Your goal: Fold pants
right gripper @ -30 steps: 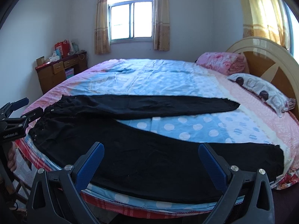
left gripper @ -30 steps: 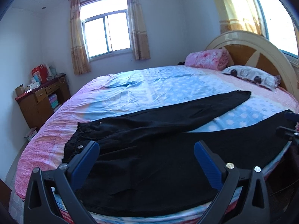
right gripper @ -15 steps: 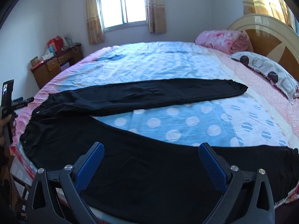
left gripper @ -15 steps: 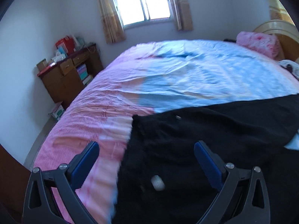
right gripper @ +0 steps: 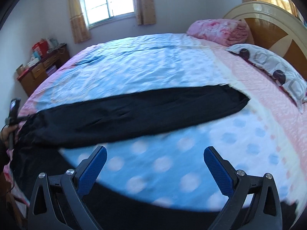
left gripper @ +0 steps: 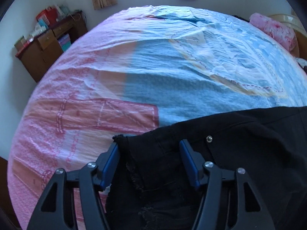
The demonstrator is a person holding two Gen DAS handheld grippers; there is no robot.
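Black pants (left gripper: 239,153) lie spread on the bed. In the left wrist view their waistband corner (left gripper: 122,141) and a metal rivet (left gripper: 209,138) are close below me. My left gripper (left gripper: 148,151) points down at that corner with its jaws closing. The waistband cloth lies between the blue pads, still flat and not pinched. In the right wrist view the far leg (right gripper: 144,113) stretches across the bed and the near leg (right gripper: 124,207) runs under my right gripper (right gripper: 154,159). That gripper is open and empty above the dotted sheet between the legs.
The bed (right gripper: 153,67) has a pink and blue cover. A patterned pillow (right gripper: 278,72) and a folded pink blanket (right gripper: 218,28) lie by the headboard (right gripper: 268,19). A cluttered wooden desk (left gripper: 44,44) stands at the left wall. A hand with the left gripper (right gripper: 11,118) shows at the bed's left edge.
My left gripper swung left and down onto the waistband corner, and its jaws have narrowed around the cloth. My right gripper moved forward past the near leg, over the dotted sheet.
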